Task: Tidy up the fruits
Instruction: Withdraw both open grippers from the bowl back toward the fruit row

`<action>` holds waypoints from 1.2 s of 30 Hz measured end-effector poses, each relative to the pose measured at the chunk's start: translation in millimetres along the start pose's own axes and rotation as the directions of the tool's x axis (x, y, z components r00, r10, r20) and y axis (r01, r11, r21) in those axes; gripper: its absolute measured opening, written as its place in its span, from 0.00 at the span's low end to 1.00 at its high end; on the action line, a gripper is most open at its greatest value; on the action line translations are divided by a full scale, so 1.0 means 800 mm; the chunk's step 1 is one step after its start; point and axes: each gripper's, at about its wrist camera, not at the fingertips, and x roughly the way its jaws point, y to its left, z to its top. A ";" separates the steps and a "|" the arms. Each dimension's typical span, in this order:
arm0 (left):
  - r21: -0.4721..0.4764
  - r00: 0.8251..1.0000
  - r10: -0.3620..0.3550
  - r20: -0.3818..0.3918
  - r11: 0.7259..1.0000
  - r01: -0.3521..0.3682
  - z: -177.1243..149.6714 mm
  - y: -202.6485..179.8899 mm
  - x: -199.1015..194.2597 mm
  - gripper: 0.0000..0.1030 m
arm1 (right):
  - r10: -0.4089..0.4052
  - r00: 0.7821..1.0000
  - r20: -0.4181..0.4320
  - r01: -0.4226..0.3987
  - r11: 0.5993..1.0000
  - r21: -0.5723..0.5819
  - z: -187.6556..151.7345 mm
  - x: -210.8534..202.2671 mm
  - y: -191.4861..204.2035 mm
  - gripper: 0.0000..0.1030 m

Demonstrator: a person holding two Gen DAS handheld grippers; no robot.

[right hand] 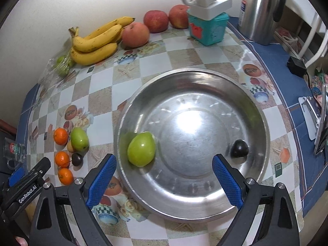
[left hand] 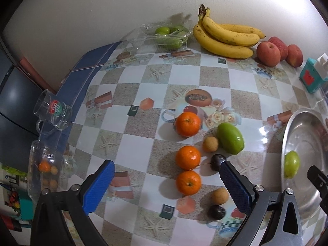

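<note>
My left gripper (left hand: 167, 171) is open and empty above three oranges (left hand: 188, 157), a green fruit (left hand: 230, 138), small tan fruits (left hand: 210, 144) and dark cherries (left hand: 218, 162) on the tablecloth. My right gripper (right hand: 164, 165) is open and empty over the near side of a steel bowl (right hand: 258, 110). The bowl holds a green fruit (right hand: 141, 149) at its left and a dark cherry (right hand: 238, 148) at its right. The bowl (left hand: 287, 129) also shows at the right of the left wrist view. The oranges (right hand: 60, 136) lie left of the bowl.
Bananas (left hand: 223, 34), red apples (left hand: 268, 54) and a clear tray of green fruits (left hand: 168, 33) line the wall. A teal box (right hand: 207, 28) with a power strip and a steel kettle (right hand: 259, 10) stand at the back right. Glass mugs (left hand: 52, 110) sit at the table's left edge.
</note>
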 end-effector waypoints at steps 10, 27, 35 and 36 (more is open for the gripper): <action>-0.027 0.999 0.023 -0.030 0.999 -0.024 0.000 0.034 0.017 1.00 | 0.058 0.998 -0.025 -0.060 0.995 -0.084 -0.013 0.002 0.048 0.92; -0.106 0.986 -0.089 -0.144 0.992 0.073 -0.005 0.050 0.057 1.00 | 0.102 0.984 -0.147 -0.137 0.958 -0.254 -0.060 0.031 0.142 0.92; -0.062 0.971 -0.120 -0.204 0.992 0.110 -0.008 0.030 0.077 1.00 | 0.076 0.973 -0.219 -0.135 0.954 -0.268 -0.075 0.054 0.152 0.92; -0.056 0.971 -0.121 -0.208 0.992 0.111 -0.008 0.028 0.078 1.00 | 0.073 0.972 -0.222 -0.133 0.953 -0.272 -0.076 0.055 0.152 0.92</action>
